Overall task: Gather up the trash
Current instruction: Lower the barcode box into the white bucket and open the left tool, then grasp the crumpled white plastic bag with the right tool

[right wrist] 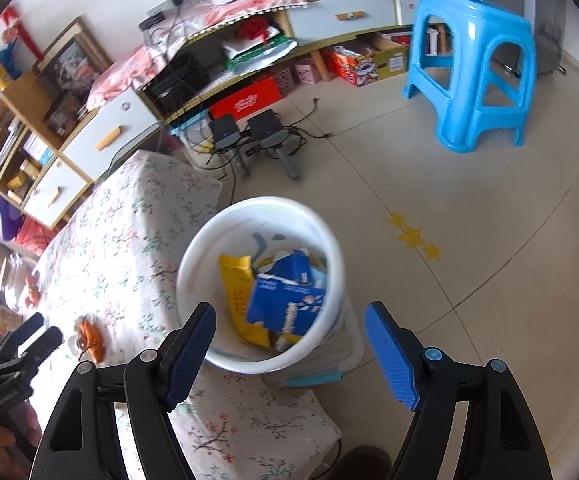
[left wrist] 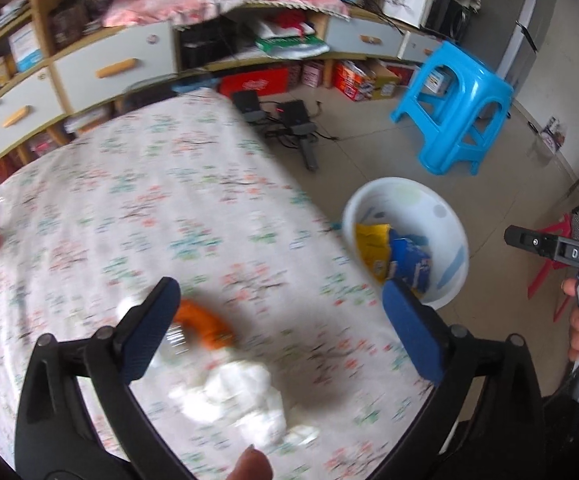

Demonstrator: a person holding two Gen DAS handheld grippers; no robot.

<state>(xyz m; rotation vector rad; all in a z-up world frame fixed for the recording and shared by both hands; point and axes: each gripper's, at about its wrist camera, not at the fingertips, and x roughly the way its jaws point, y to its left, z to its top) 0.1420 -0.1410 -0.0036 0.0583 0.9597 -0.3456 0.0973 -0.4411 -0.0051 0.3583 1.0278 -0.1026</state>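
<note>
Worktop [left wrist: 137, 184] covered with a flowered cloth, standing on a pale tiled floor [right wrist: 469, 208]; behind, a long curved shelf unit [left wrist: 113, 64] with grey drawers, and one blue plastic stool [left wrist: 455, 104] on the floor.

Beside the worktop edge, one white bucket [right wrist: 331, 248] on the floor, holding a yellow packet [right wrist: 238, 280] and a blue carton [right wrist: 287, 300].

On the worktop, in the left wrist view only: one crumpled white tissue [left wrist: 245, 396], blurred, and just behind it one orange piece [left wrist: 205, 326] touching something clear, too blurred to name. In the right wrist view the orange piece seen at the left, the tissue hidden.

Only in the right wrist view: three yellow star stickers [right wrist: 413, 236] on the floor.

Left gripper [left wrist: 281, 330] above the worktop trash, fingers [left wrist: 151, 330] spread wide, grasping nothing; tissue lying between them and nearer the camera. Right gripper [right wrist: 289, 354] above the bucket rim, fingers [right wrist: 191, 354] likewise released and empty.
</note>
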